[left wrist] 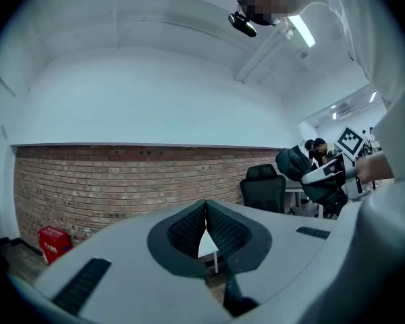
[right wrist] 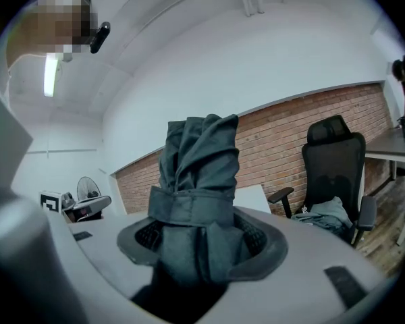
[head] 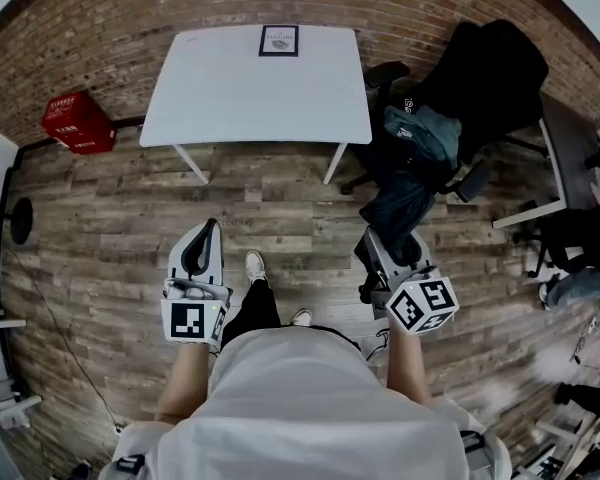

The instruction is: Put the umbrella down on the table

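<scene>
Right tool (right wrist: 201, 238): jaws clamped on the folded umbrella (right wrist: 199, 174), which pokes out past them.
Left tool (left wrist: 205, 231): jaws pressed together, nothing in them.
Umbrella: in the air, well short of the bench (head: 250, 88).
Bench: white, with a framed card (head: 279, 40) at its far edge.

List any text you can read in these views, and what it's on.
Nothing is legible.
Red box: white print, too blurred.
Framed card on the white table: too small.
Teal bundle on the chair: white mark, unreadable.
Left marker cube, right marker cube: square patterns, no words.
</scene>
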Action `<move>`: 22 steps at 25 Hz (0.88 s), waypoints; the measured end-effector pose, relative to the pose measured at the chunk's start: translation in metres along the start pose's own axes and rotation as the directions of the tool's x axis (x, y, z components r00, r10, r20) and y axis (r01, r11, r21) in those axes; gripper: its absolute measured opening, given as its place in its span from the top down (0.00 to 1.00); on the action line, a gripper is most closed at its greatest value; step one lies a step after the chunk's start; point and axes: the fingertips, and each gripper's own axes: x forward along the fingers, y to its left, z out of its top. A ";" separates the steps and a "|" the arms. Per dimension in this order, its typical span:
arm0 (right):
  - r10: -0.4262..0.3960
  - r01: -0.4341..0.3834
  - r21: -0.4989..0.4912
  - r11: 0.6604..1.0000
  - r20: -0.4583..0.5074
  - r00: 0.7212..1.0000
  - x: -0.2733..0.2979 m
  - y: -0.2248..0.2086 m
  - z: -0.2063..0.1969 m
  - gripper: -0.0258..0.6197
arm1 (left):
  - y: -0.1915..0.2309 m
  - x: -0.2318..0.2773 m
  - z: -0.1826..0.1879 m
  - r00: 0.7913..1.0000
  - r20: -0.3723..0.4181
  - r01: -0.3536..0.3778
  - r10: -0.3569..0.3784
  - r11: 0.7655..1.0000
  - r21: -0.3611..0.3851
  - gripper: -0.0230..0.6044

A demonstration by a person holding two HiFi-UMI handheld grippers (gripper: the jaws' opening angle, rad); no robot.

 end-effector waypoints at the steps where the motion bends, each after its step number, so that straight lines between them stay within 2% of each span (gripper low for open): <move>1: -0.009 0.009 0.000 1.000 0.000 1.000 0.009 -0.003 0.004 0.58 | 0.006 0.010 0.002 1.000 0.006 0.005 -0.005 1.000 0.001 0.93; 7: -0.034 0.034 -0.029 0.999 0.000 0.999 0.077 -0.002 0.036 0.58 | 0.060 0.071 0.003 0.999 0.023 0.027 -0.026 0.999 -0.034 0.93; 12: -0.058 0.058 -0.074 0.996 0.001 0.998 0.139 0.013 0.063 0.58 | 0.108 0.124 0.004 0.996 0.033 0.081 -0.079 0.996 -0.048 0.93; 18: -0.095 0.094 -0.063 0.994 -0.016 0.995 0.187 0.022 0.068 0.58 | 0.159 0.165 -0.005 0.994 0.034 0.108 -0.106 0.992 -0.067 0.93; 22: -0.104 0.102 -0.058 0.993 -0.037 0.994 0.208 0.021 0.069 0.58 | 0.168 0.182 -0.008 0.992 0.027 0.126 -0.124 0.988 -0.085 0.93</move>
